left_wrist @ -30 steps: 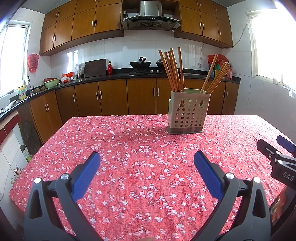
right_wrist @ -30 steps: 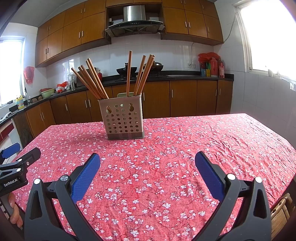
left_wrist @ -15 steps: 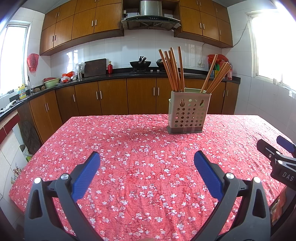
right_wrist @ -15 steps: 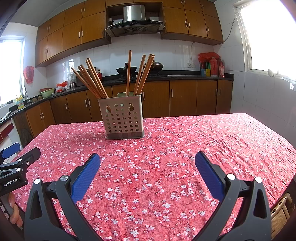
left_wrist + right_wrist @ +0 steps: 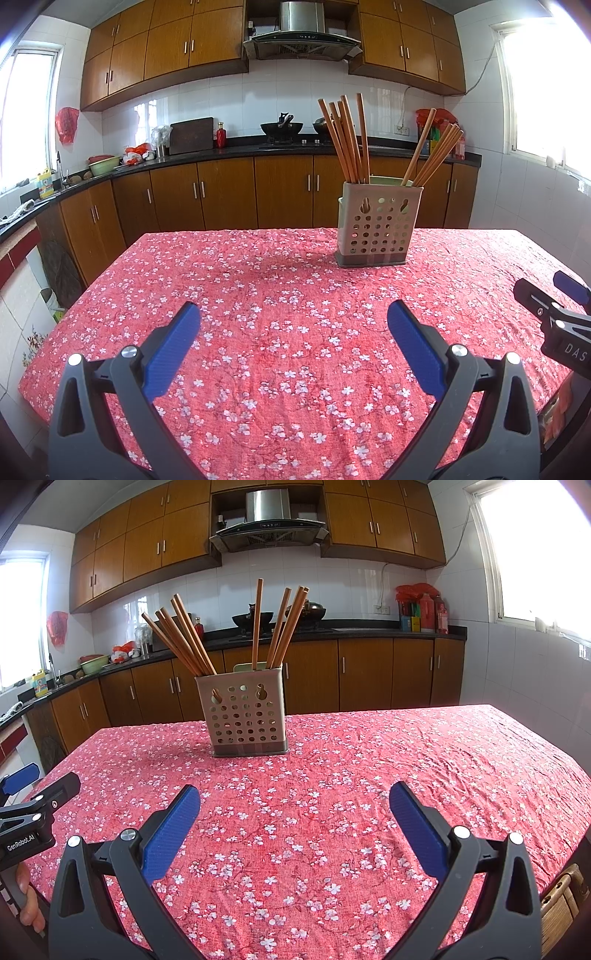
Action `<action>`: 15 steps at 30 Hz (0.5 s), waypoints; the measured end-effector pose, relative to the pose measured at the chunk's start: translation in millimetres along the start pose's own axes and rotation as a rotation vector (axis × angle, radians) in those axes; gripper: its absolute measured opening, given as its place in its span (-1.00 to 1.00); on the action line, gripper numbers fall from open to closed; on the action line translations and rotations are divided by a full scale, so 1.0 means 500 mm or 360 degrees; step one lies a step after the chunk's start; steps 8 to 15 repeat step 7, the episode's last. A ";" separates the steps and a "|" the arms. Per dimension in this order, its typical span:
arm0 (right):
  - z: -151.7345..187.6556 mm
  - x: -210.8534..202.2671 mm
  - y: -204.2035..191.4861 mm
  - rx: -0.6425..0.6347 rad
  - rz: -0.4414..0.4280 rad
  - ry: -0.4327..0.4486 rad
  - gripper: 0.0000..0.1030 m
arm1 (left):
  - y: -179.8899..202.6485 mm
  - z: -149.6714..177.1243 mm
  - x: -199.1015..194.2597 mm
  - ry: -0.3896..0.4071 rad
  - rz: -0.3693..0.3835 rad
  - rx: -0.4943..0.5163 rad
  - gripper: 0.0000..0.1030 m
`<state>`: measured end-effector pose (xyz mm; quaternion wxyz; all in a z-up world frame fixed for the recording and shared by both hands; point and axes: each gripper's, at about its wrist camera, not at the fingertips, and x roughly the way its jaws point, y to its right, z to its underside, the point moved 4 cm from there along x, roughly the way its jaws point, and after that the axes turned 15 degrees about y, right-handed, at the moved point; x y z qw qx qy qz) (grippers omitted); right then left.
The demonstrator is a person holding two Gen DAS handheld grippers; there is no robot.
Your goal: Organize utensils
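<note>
A beige perforated utensil holder (image 5: pixel 377 226) stands upright at the far side of the table, also in the right wrist view (image 5: pixel 244 713). Several wooden chopsticks (image 5: pixel 349 138) stand in it in two bunches, also seen from the right (image 5: pixel 184 642). My left gripper (image 5: pixel 293 314) is open and empty over the near side of the table. My right gripper (image 5: pixel 294 794) is open and empty too. Each gripper shows at the edge of the other's view: the right one (image 5: pixel 557 302) and the left one (image 5: pixel 33 794).
The table carries a red floral cloth (image 5: pixel 277 295), also in the right wrist view (image 5: pixel 369 760). Wooden kitchen cabinets and a black counter (image 5: pixel 221 147) run behind the table. A wicker chair (image 5: pixel 561 897) shows at the near right corner.
</note>
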<state>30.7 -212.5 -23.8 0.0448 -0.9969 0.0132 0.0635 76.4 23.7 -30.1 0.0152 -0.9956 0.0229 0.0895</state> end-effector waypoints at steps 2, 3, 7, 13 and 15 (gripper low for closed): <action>0.002 0.000 -0.001 0.0000 0.0001 -0.0001 0.97 | -0.004 0.000 0.003 -0.0007 0.0000 -0.0010 0.92; 0.003 -0.002 -0.002 -0.0001 0.0001 0.0000 0.97 | -0.005 0.001 0.003 -0.0011 -0.0001 -0.0012 0.92; 0.002 -0.001 -0.002 0.0001 0.0002 0.0000 0.97 | -0.005 -0.001 0.006 -0.0015 0.0003 -0.0013 0.92; 0.002 -0.001 -0.002 0.0001 0.0002 0.0000 0.97 | -0.005 -0.001 0.006 -0.0015 0.0003 -0.0013 0.92; 0.002 -0.001 -0.002 0.0001 0.0002 0.0000 0.97 | -0.005 -0.001 0.006 -0.0015 0.0003 -0.0013 0.92</action>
